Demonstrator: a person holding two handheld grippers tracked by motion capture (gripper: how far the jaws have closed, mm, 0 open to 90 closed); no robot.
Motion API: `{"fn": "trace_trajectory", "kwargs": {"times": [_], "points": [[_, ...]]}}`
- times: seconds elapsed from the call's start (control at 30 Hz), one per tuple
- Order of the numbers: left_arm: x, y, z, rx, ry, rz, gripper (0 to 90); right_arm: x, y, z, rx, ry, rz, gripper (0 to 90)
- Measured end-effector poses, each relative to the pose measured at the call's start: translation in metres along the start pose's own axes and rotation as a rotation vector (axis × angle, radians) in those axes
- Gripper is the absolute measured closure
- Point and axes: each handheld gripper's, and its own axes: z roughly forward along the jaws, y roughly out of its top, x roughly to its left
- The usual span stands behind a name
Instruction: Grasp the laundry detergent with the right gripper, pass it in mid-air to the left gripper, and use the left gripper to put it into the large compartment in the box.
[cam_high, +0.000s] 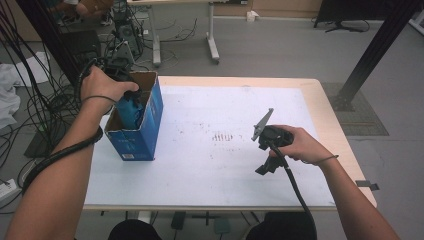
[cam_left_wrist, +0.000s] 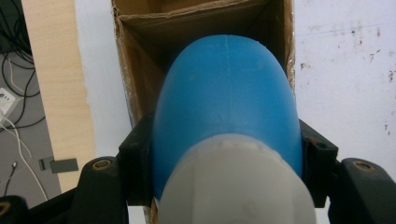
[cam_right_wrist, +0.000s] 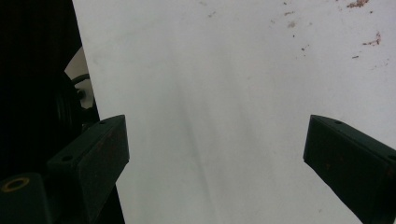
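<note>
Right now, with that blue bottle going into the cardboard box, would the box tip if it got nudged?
Probably. The cardboard box stands tall and narrow on the table, so a sideways nudge might topple it. The blue bottle in the left claw looks smooth and rounded, perhaps slippery.

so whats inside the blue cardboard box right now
The left tongs hold a blue bottle with a white cap partway down into the open box. Bare brown inner walls show above it; the bottle hides the box floor.
</note>
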Motion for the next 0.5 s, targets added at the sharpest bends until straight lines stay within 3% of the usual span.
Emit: {"fn": "trace_trajectory", "kwargs": {"times": [0.5], "points": [[0.003, -0.004, 0.017, 0.010, -0.003, -0.017, 37.7, 0.001, -0.001, 0.001, -0.002, 0.000, -0.003, 6.8]]}}
